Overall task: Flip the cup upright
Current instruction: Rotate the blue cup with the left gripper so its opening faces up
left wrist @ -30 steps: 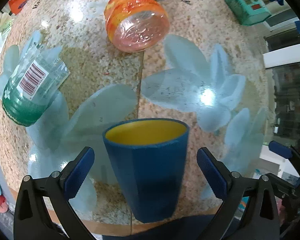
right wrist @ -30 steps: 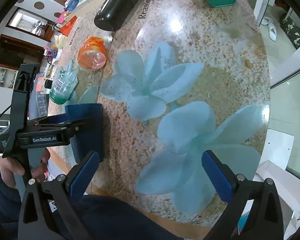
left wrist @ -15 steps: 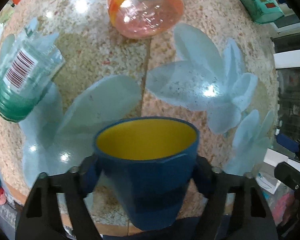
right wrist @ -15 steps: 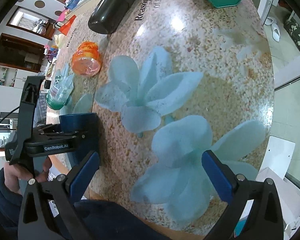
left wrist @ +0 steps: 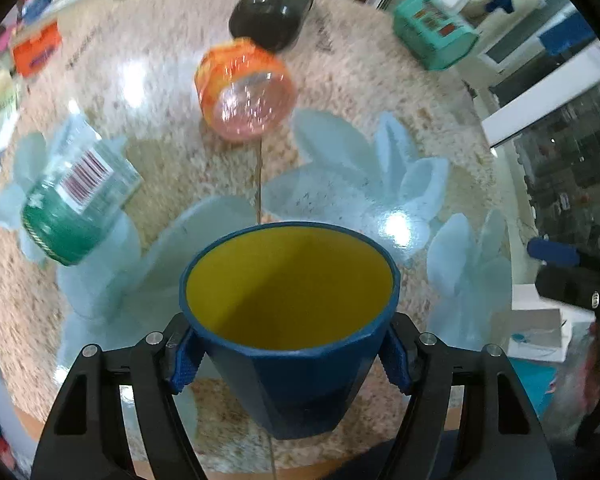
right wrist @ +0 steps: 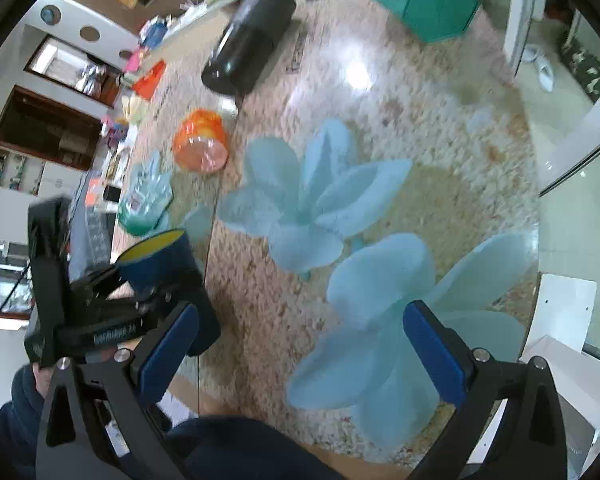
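A blue cup [left wrist: 296, 376] with a yellow inside is held mouth up, tilted toward the camera, over the table's near edge. My left gripper [left wrist: 290, 364] is shut on its sides, just below the rim. The cup also shows at the left of the right wrist view [right wrist: 160, 268], with the left gripper [right wrist: 100, 320] clamped on it. My right gripper [right wrist: 304, 356] is open and empty, above the blue flower print [right wrist: 380, 320] near the front edge.
On the speckled stone table [left wrist: 380, 92] lie an orange jar [left wrist: 244, 92], a green-capped clear bottle [left wrist: 72, 200] and a black cylinder [left wrist: 276, 4], all on their sides. A teal box [left wrist: 432, 36] stands at the far right.
My left gripper closed on the upright cup and has lifted it, tilting it toward the camera. The right gripper has stayed open and shifted a little.
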`<state>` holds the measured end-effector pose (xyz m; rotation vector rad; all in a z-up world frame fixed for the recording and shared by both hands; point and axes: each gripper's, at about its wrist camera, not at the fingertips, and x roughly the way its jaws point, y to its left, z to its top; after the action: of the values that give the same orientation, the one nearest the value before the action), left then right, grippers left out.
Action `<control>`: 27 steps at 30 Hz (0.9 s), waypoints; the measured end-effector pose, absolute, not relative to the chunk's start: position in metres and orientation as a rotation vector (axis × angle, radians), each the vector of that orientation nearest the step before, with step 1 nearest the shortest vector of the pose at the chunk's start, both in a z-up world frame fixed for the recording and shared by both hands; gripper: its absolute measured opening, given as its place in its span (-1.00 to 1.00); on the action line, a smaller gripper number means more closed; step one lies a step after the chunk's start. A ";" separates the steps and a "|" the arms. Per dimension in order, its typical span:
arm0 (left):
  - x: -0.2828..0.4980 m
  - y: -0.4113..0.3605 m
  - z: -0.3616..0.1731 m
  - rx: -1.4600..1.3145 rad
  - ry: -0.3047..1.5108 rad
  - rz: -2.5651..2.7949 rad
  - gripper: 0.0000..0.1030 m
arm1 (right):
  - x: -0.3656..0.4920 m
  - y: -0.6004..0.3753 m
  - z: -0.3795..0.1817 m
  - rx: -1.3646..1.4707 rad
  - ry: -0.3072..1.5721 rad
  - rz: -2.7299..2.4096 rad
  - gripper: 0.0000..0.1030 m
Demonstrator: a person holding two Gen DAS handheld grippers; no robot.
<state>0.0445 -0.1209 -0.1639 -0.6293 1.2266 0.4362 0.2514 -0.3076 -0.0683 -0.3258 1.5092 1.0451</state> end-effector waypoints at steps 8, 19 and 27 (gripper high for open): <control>0.027 -0.133 -0.139 -0.482 1.058 0.443 0.47 | 0.234 -0.303 -0.070 -0.298 1.531 1.113 1.00; 0.022 -0.157 -0.140 -0.251 0.889 0.459 0.47 | 0.223 -0.284 -0.072 -0.326 1.459 1.189 1.00; 0.022 -0.172 -0.151 -0.152 0.797 0.466 0.47 | 0.221 -0.287 -0.082 -0.383 1.463 1.189 1.00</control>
<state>0.0221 -0.1715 -0.1513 -0.1525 0.7967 0.4663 0.2213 -0.2871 -0.0818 -0.3826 1.4634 1.1888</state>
